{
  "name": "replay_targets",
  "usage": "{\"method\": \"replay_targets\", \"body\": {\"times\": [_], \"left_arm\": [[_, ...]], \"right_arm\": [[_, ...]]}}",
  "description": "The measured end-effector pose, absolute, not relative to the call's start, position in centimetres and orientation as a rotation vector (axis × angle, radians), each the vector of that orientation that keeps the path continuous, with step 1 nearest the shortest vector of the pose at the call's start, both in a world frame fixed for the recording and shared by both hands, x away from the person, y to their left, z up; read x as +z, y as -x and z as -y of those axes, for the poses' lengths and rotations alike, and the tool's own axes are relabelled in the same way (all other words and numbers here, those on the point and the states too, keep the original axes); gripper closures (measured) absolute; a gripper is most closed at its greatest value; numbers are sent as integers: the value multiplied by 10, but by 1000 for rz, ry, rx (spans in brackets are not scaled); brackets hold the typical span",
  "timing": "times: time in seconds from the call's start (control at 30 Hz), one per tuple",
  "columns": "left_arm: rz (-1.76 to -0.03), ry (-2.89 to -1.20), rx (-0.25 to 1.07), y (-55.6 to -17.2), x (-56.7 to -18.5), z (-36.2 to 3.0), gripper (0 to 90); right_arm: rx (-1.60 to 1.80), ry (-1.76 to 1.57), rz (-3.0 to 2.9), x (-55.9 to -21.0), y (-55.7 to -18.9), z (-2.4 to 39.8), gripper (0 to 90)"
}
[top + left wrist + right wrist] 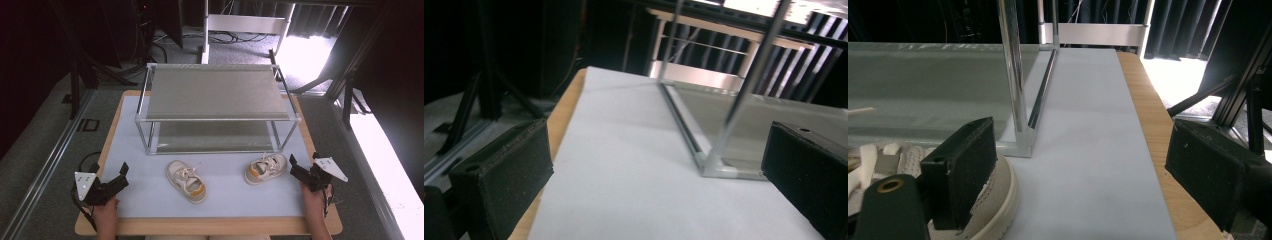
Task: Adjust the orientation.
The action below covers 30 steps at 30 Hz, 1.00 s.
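Tongs first: we hold two of them, one in each hand, low at the near corners of the table (120, 224). Our left gripper (116, 179) sits at the near left, its two black jaws spread wide with only bare white mat between them; in the left gripper view (659, 170) the jaws frame the near left corner post of the rack (719, 160). Our right gripper (296, 171) sits at the near right, jaws likewise spread and pinching nothing. In the right gripper view (1083, 170) its left jaw stands just beside the heel of a shoe (993, 210), and we cannot tell whether they touch.

We count two small beige shoes with white laces and orange patches. The right shoe (265, 168) lies just beside our right gripper, close to the rack's near right post. The left shoe (187, 181) lies near the middle of the mat, well apart from our left gripper.

Behind both stands one metal rack (215, 92) with two grey shelves, an upper and a lower.
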<state>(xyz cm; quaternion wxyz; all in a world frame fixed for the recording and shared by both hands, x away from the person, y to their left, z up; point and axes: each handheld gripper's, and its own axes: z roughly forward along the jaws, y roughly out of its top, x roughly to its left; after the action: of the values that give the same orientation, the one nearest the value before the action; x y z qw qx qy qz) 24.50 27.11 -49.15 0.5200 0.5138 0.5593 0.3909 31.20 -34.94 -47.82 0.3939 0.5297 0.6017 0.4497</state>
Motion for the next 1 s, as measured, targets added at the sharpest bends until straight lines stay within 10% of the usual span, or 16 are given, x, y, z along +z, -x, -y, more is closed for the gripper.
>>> {"method": "replay_targets", "body": {"times": [1.0], "left_arm": [[-1107,-1566,550,-252,-432,-240,0]], "right_arm": [[1126,-1340,-1544,-478,-313,348,134]]}}
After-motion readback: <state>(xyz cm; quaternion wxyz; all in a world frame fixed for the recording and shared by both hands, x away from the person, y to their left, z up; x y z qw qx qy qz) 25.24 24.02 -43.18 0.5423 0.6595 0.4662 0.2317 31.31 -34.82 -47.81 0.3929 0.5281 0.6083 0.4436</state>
